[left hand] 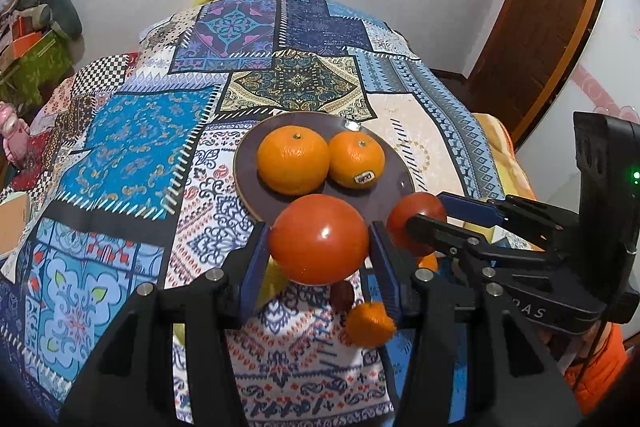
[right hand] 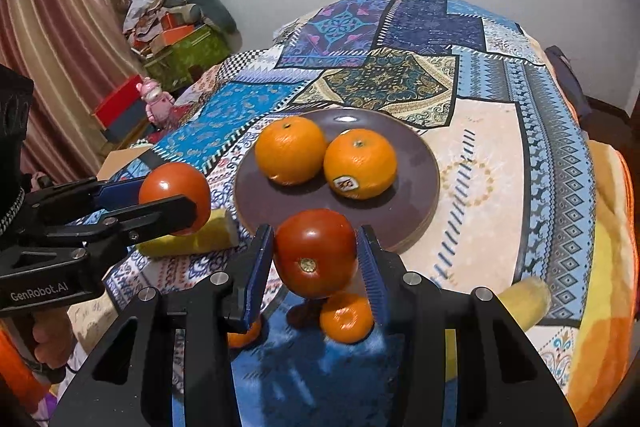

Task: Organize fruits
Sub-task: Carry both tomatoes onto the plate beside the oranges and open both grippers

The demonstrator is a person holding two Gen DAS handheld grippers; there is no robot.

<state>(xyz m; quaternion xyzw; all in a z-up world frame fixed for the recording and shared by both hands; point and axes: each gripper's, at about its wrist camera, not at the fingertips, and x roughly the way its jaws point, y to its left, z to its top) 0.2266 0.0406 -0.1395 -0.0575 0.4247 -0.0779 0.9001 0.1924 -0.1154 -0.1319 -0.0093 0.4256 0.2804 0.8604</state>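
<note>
Two oranges (left hand: 320, 159) sit on the plate (left hand: 384, 195) mid-bed. My left gripper (left hand: 319, 245) and right gripper (right hand: 316, 253) each clamp a tomato at the plate's near edge; small fruits remain loose on the bed.

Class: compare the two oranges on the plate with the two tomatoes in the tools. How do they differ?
The oranges rest on the plate; each tomato is gripped above the cloth. Oranges are dull and pebbled, tomatoes glossy and redder. One orange bears a sticker; neither tomato does. All are round.
</note>
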